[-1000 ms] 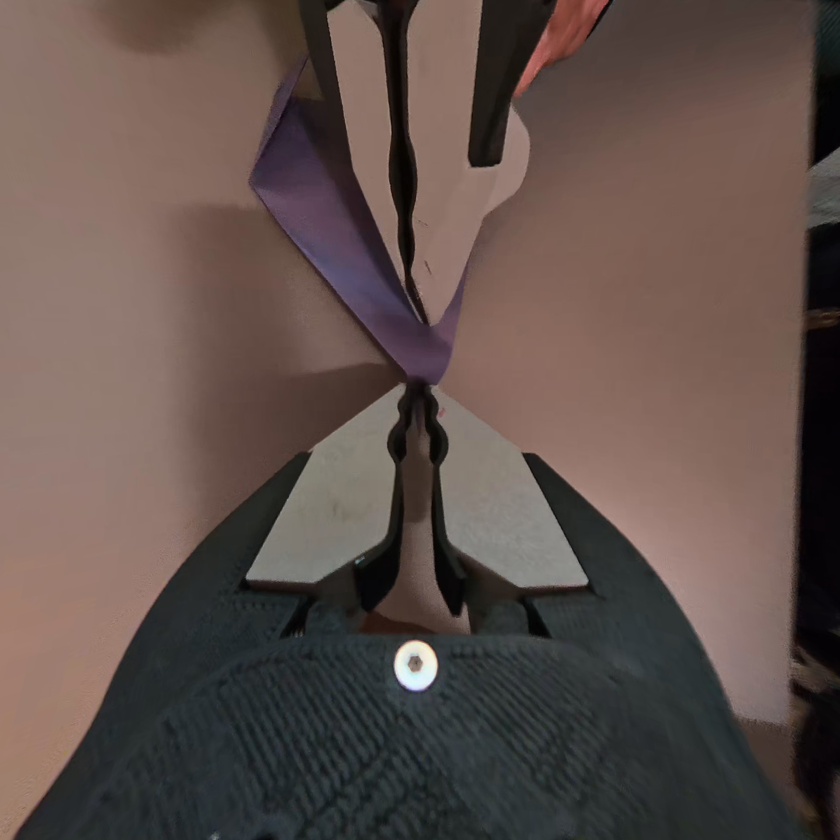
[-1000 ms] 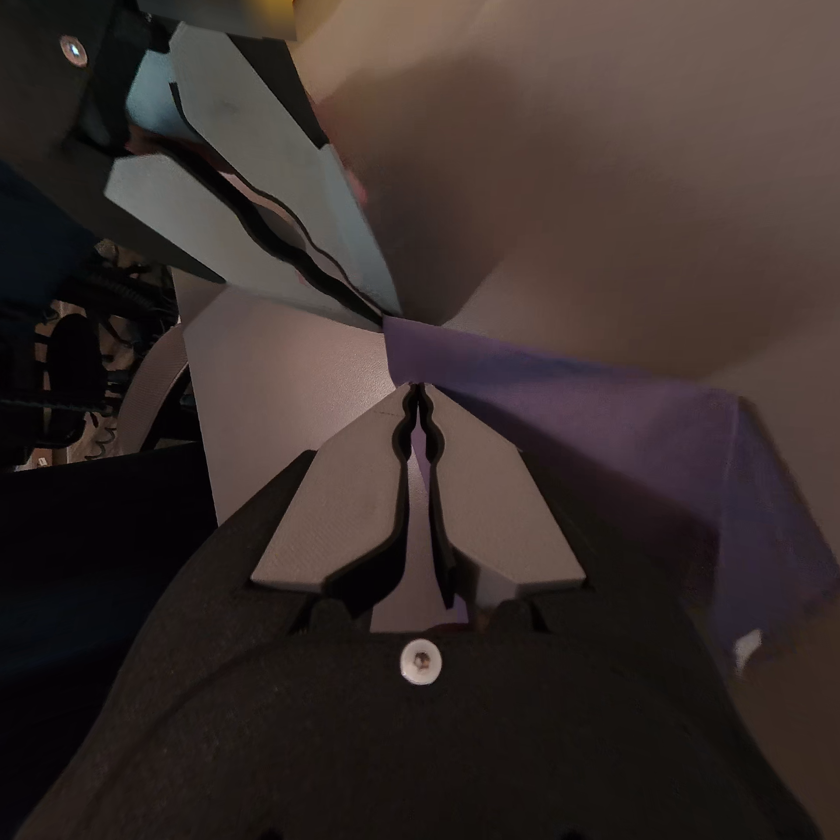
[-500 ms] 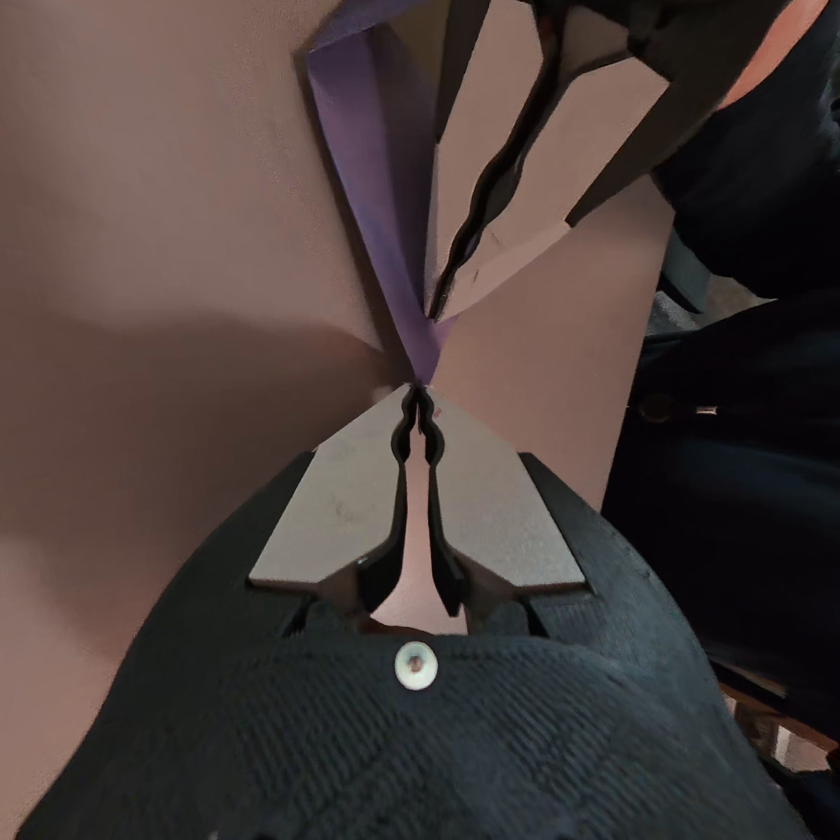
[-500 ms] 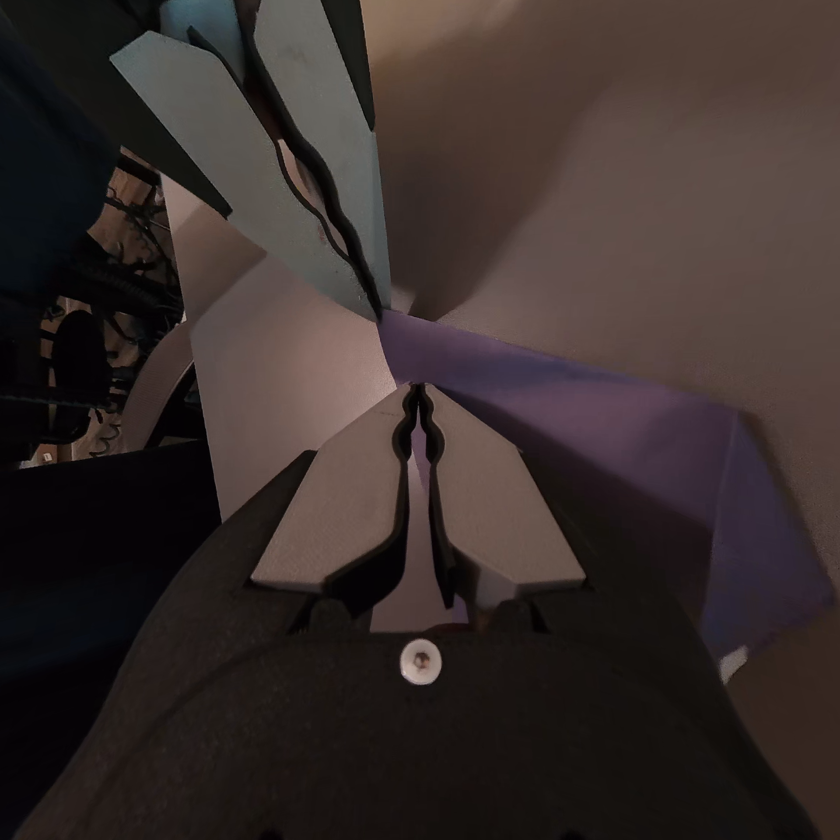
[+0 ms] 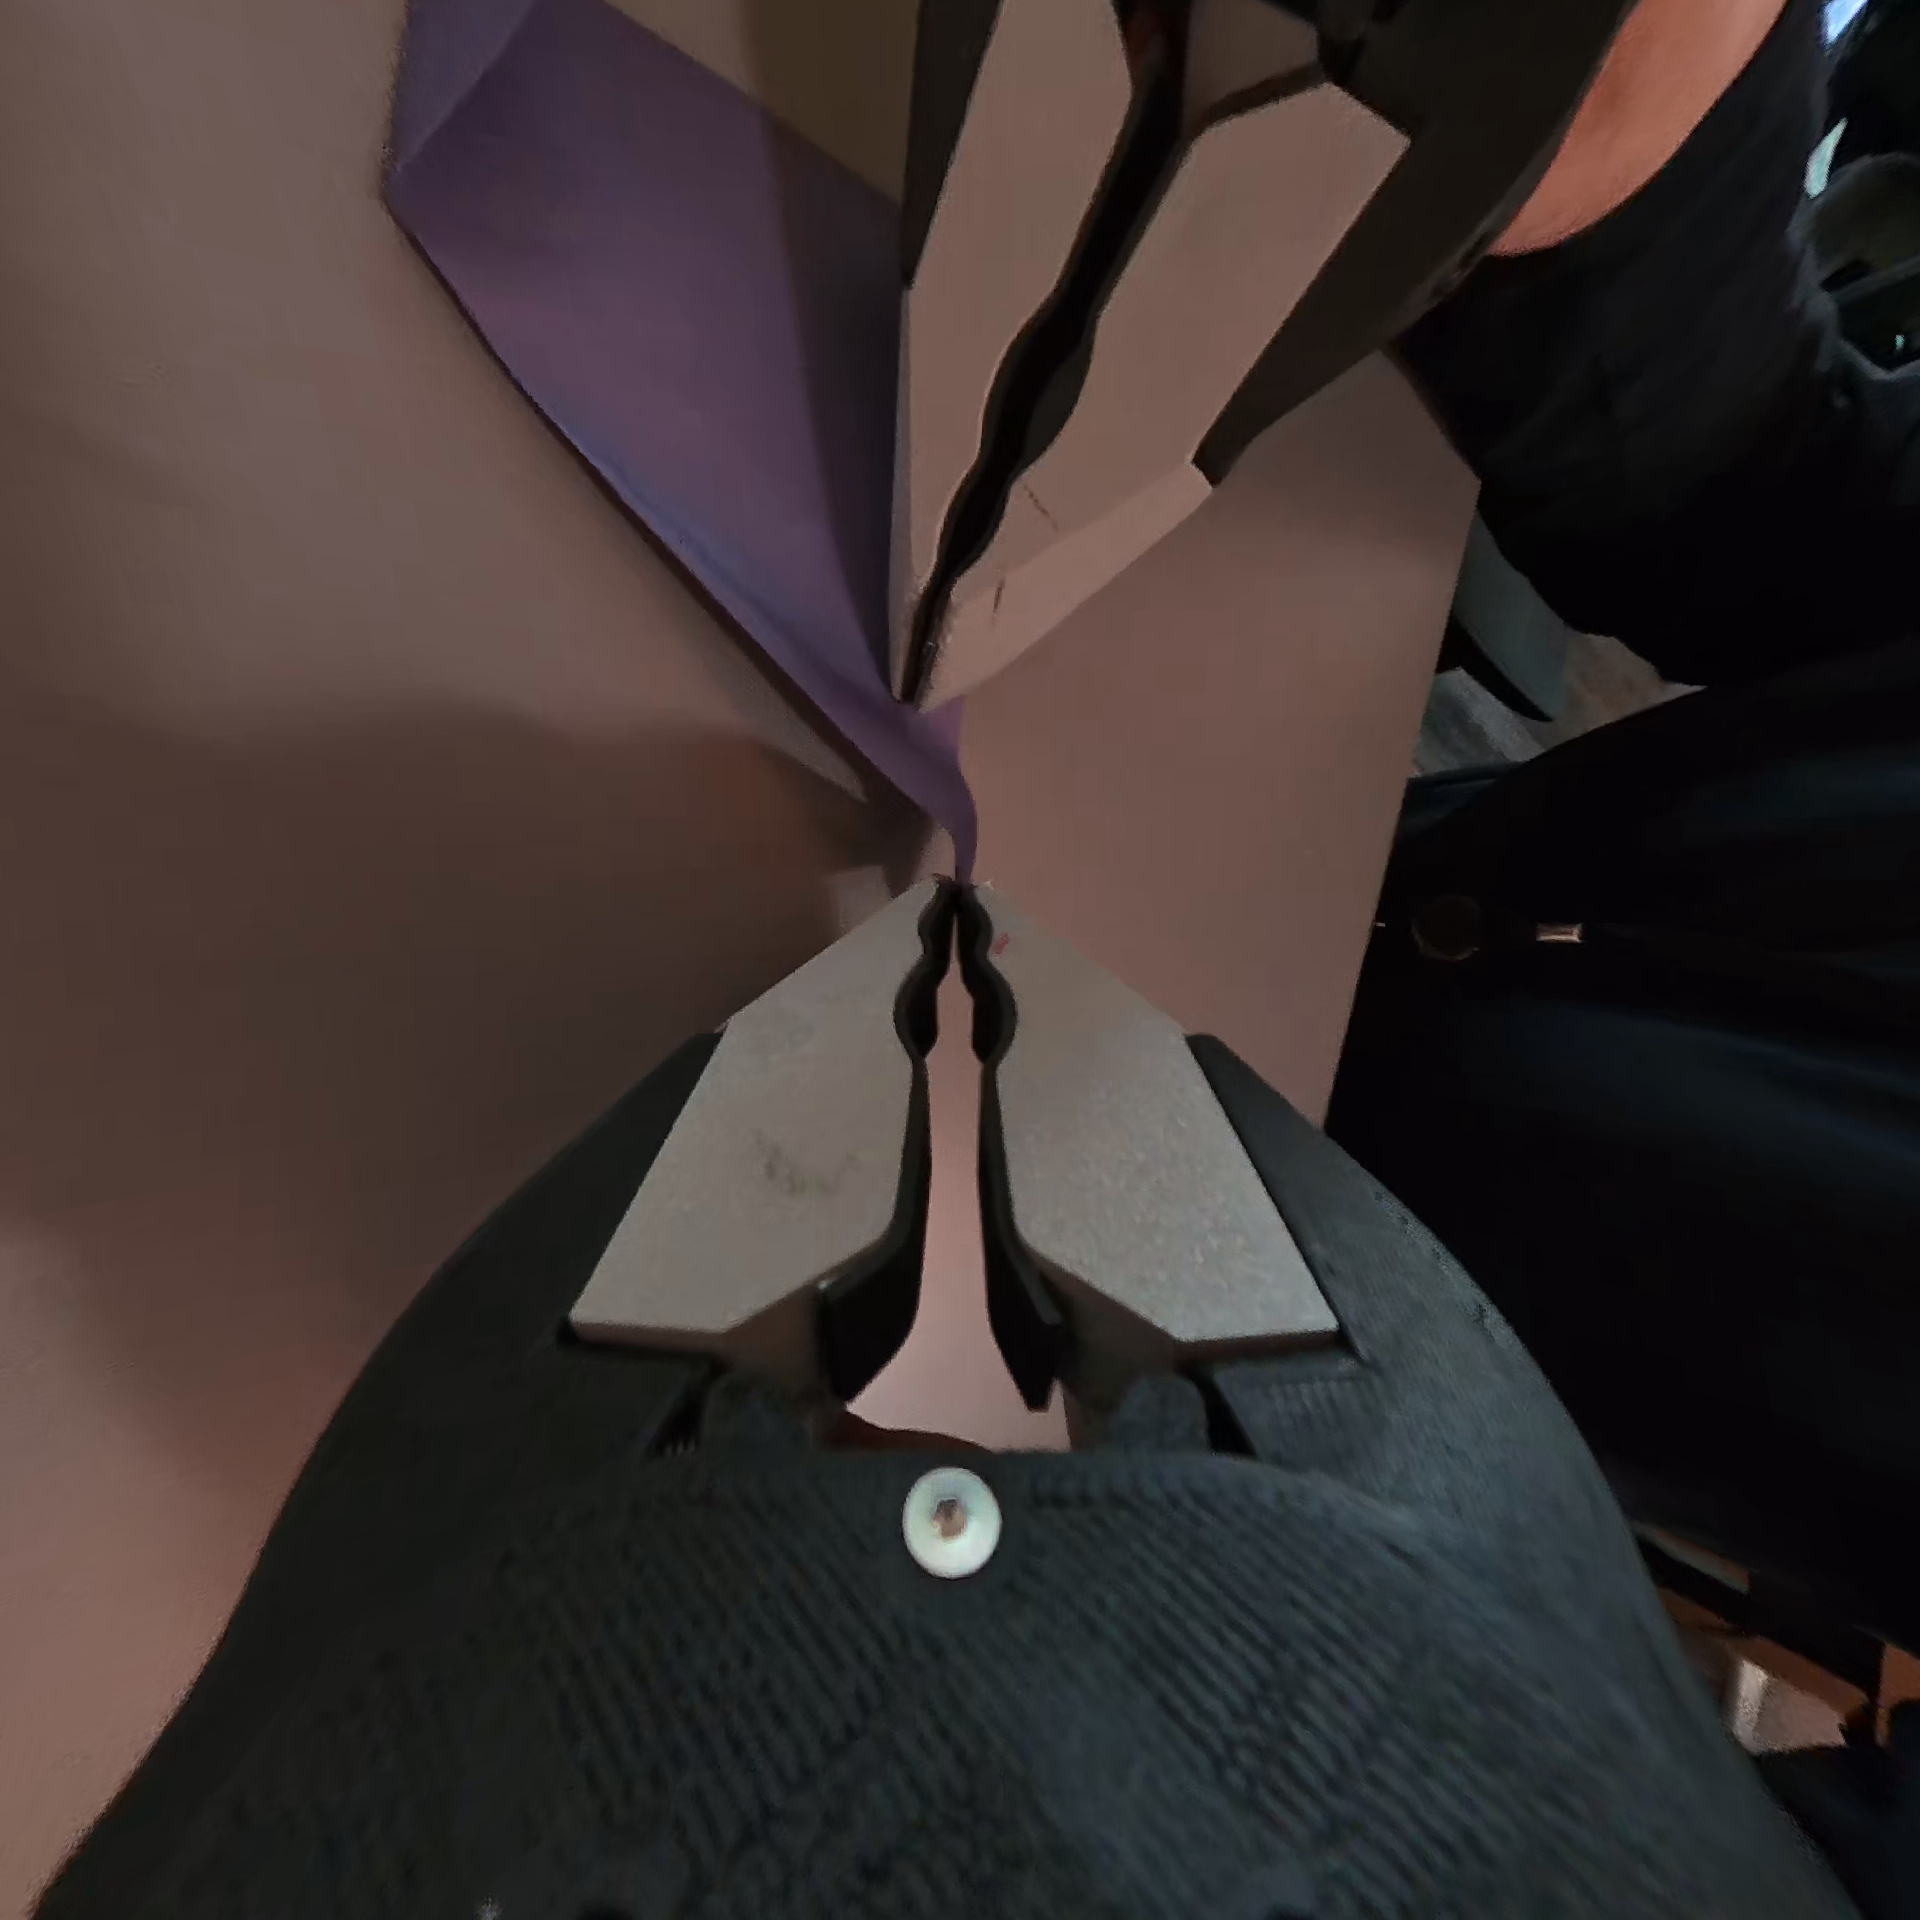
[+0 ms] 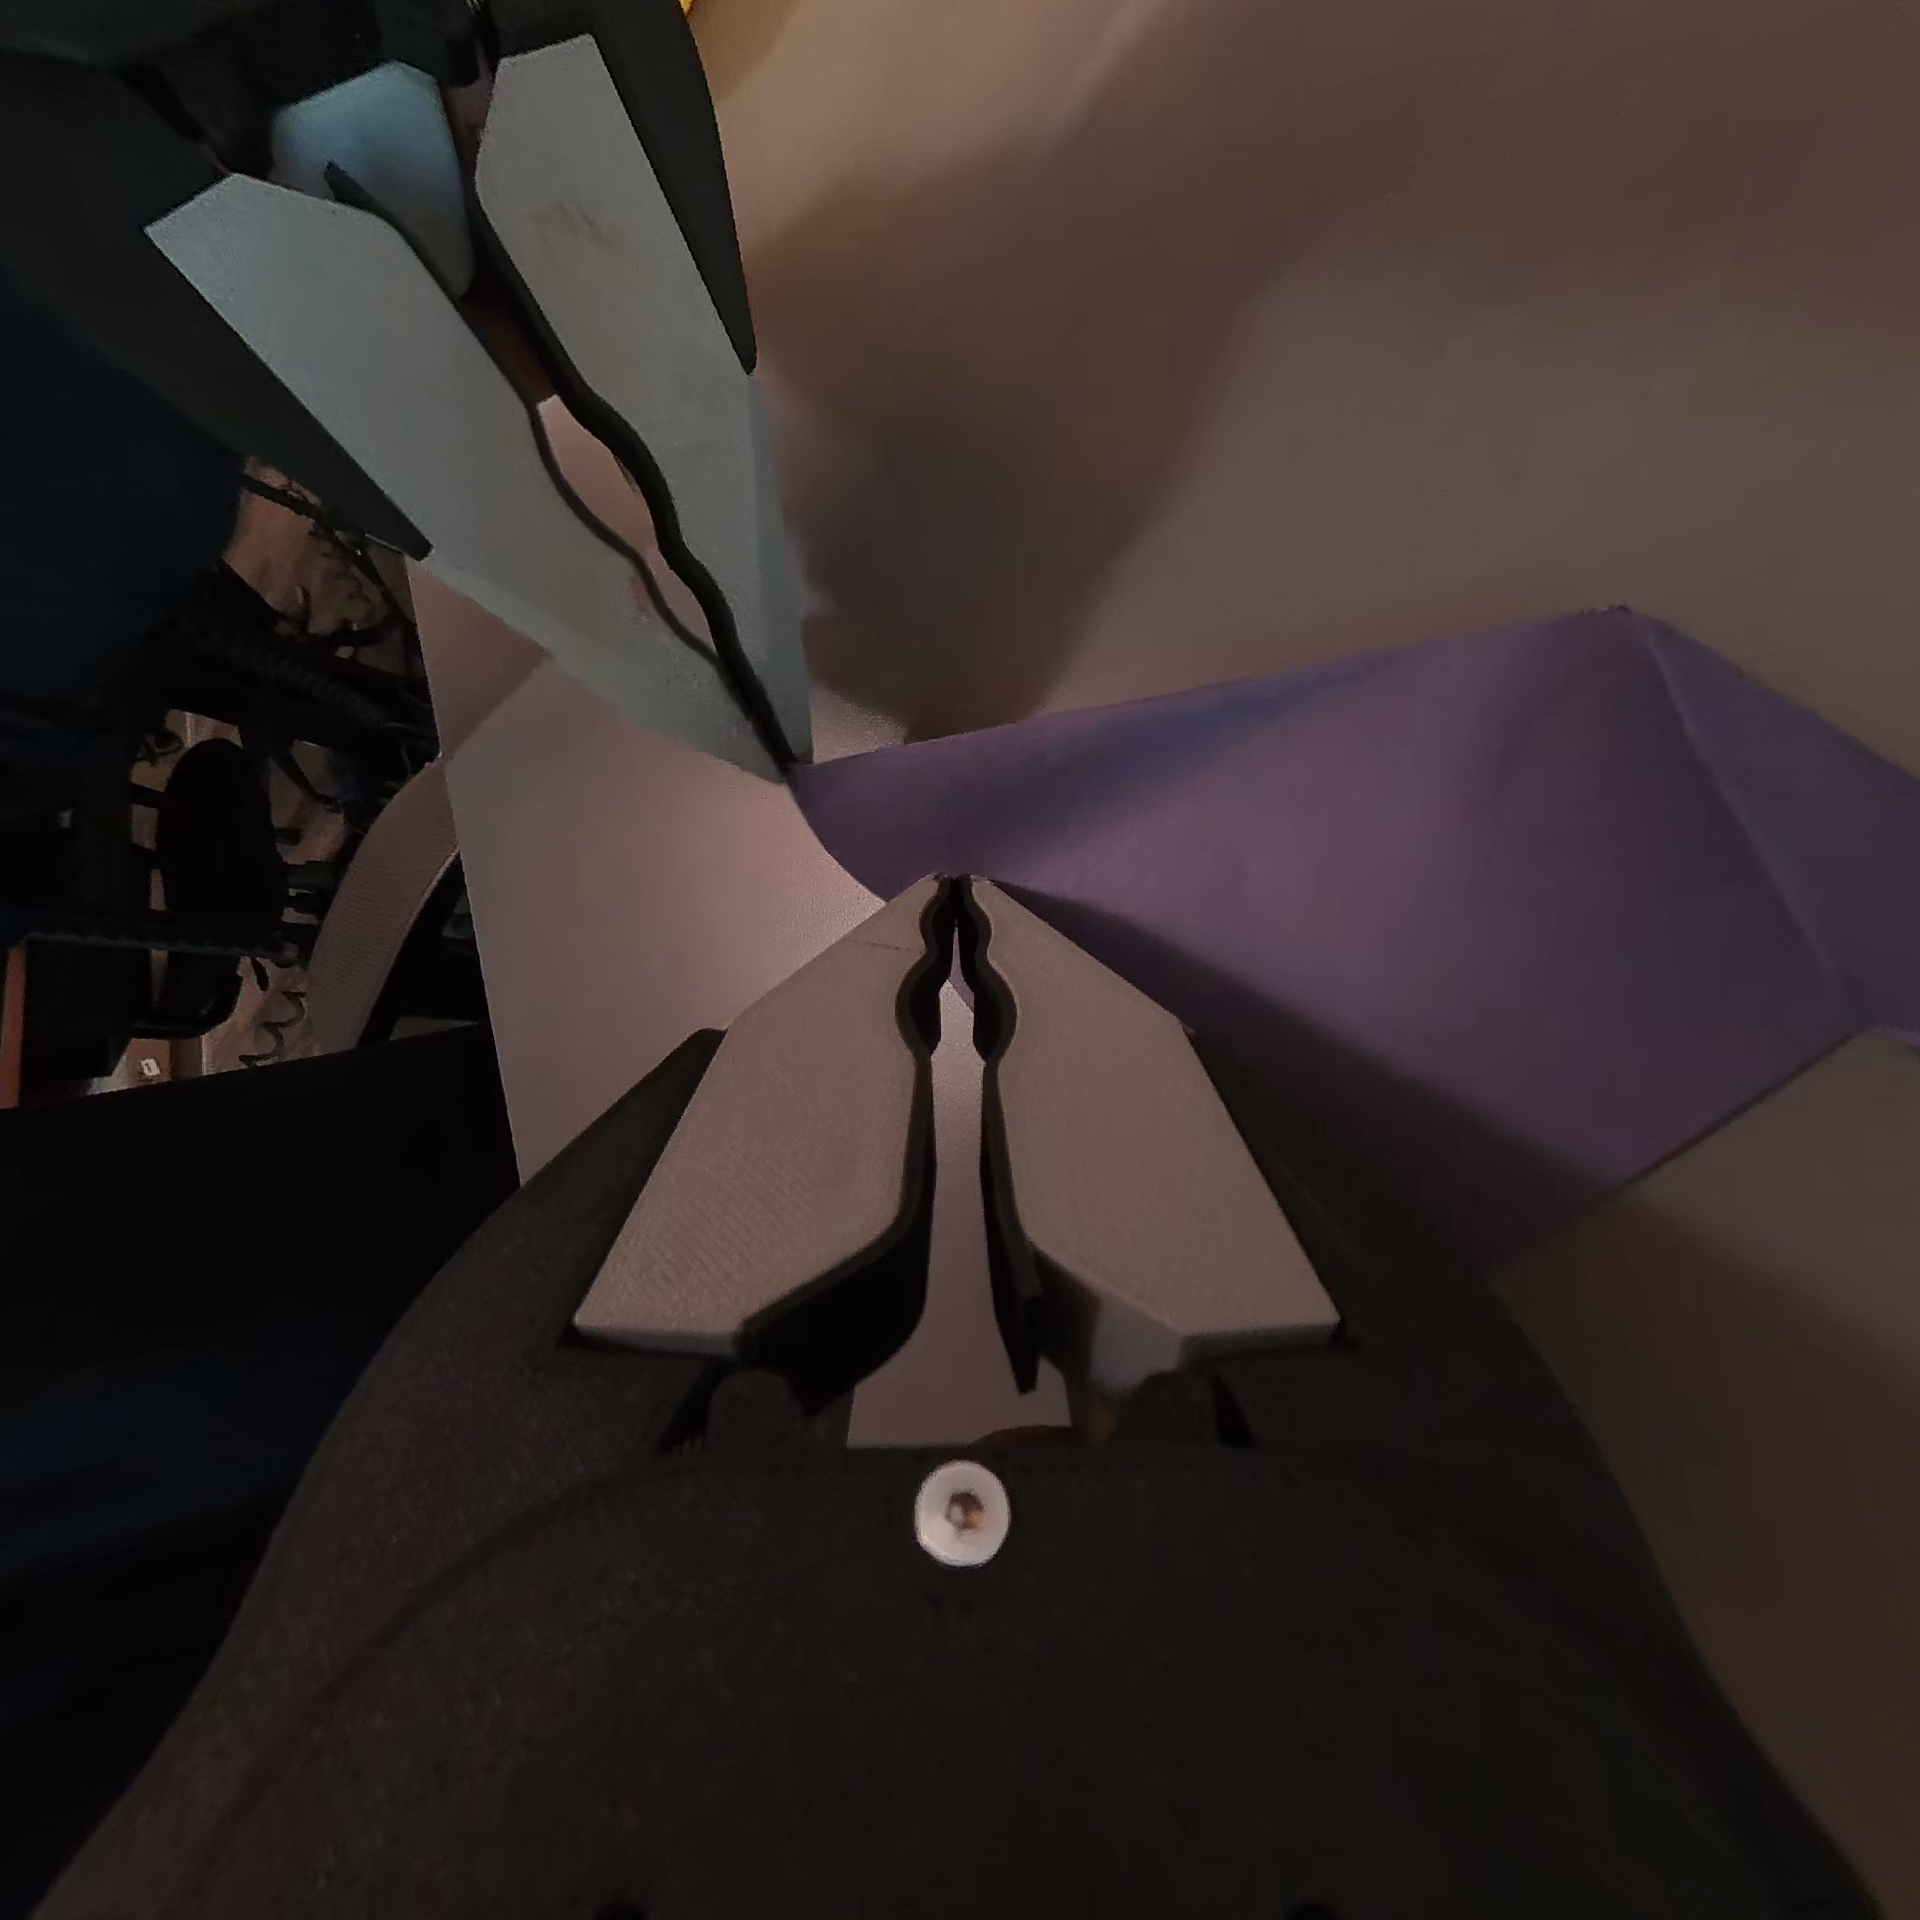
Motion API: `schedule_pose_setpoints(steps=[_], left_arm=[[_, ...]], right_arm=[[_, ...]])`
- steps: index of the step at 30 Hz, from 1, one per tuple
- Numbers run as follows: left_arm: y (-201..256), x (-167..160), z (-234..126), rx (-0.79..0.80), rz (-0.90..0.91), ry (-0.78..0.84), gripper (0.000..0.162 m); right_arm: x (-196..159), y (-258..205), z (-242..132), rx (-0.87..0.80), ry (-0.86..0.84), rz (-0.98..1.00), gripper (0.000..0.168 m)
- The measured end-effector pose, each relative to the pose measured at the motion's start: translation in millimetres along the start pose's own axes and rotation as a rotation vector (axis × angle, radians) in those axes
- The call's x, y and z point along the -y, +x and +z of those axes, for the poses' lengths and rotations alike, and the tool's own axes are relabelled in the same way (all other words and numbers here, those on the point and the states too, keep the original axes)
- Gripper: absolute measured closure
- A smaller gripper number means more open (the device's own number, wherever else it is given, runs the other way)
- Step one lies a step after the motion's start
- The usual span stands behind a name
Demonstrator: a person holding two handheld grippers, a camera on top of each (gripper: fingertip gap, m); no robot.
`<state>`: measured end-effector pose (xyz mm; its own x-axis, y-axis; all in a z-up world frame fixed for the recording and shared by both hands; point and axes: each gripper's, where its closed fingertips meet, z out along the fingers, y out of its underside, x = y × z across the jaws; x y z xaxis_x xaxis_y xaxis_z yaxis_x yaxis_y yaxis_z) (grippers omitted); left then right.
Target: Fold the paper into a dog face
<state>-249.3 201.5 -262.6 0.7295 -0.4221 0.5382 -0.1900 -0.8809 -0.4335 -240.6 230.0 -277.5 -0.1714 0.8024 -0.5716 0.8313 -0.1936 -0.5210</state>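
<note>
Both the left gripper (image 5: 956,885) and right gripper (image 6: 956,881) have jaws clamped on one corner of the purple paper (image 5: 665,395). Pulled apart, that corner could tear; the sheet trails to 11 o'clock over the desk (image 5: 208,727).

The paper (image 5: 665,353) is plain purple, darker where shaded. The table (image 5: 260,520) is plain pinkish beige. Both grippers, the left gripper (image 5: 956,891) and the right gripper (image 6: 956,883), have pale grey fingers, black ribbed bodies and a silver screw. At upper right of the left view, a sleeve (image 5: 1662,436) is black.
</note>
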Motion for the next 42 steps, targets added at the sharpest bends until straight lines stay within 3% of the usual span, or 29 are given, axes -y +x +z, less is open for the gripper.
schedule_pose_setpoints(steps=[6,25,32,36,42], left_arm=[[1.2,23.2,-11.2,-0.028,-0.047,0.121,0.162],[21.3,37.0,4.4,-0.131,-0.039,0.198,0.157],[8.0,35.1,12.1,0.054,0.055,0.213,0.162],[-3.8,24.2,17.2,0.200,0.100,0.128,0.162],[6.0,30.8,8.2,0.129,0.104,0.145,0.162]], right_arm=[[1.1,-0.9,1.4,0.002,0.004,0.004,0.168],[3.3,-1.2,3.4,0.018,0.019,0.034,0.168],[4.0,-1.1,3.8,0.017,0.025,0.043,0.168],[4.9,-1.3,4.5,0.021,0.030,0.054,0.168],[5.0,-2.4,3.0,0.012,0.025,0.040,0.168]])
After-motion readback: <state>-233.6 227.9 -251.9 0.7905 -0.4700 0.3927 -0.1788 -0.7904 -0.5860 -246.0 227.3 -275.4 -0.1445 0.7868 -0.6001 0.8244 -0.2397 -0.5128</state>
